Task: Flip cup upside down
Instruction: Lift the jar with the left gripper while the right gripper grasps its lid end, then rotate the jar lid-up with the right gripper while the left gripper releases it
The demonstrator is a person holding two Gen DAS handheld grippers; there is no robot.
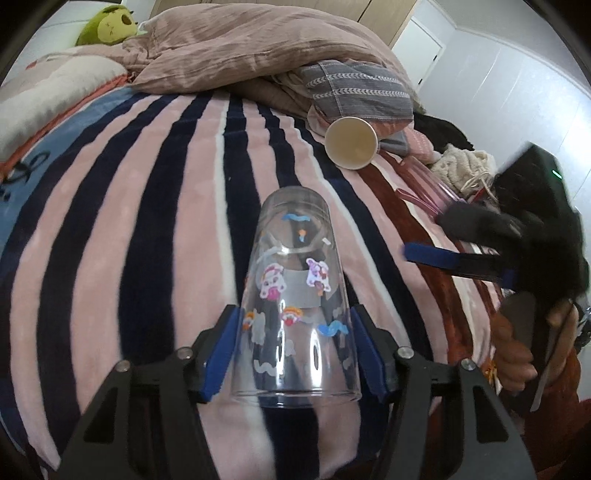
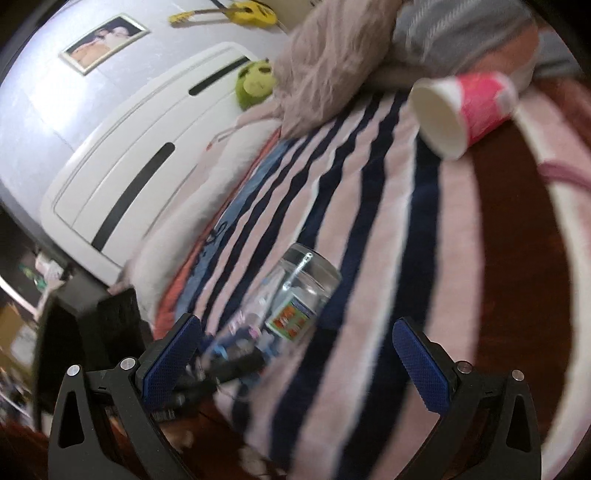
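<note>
A clear plastic cup (image 1: 295, 295) with cartoon stickers stands upside down on the striped blanket (image 1: 147, 221), mouth down and base up. My left gripper (image 1: 295, 332) has its blue pads close on both sides of the cup's lower wall. The cup also shows in the right wrist view (image 2: 295, 291). My right gripper (image 2: 295, 362) is open and empty, held above the bed to the right; it also shows in the left wrist view (image 1: 461, 254). A paper cup (image 1: 351, 142) lies on its side farther back, red and white in the right wrist view (image 2: 465, 110).
A heap of pink duvet (image 1: 240, 48) and a grey striped cloth (image 1: 358, 88) lie behind the cups. A green plush toy (image 1: 107, 24) sits at the far left. Clothes and a pink tube (image 1: 428, 188) lie at the right. A white headboard (image 2: 129, 166) stands by the bed.
</note>
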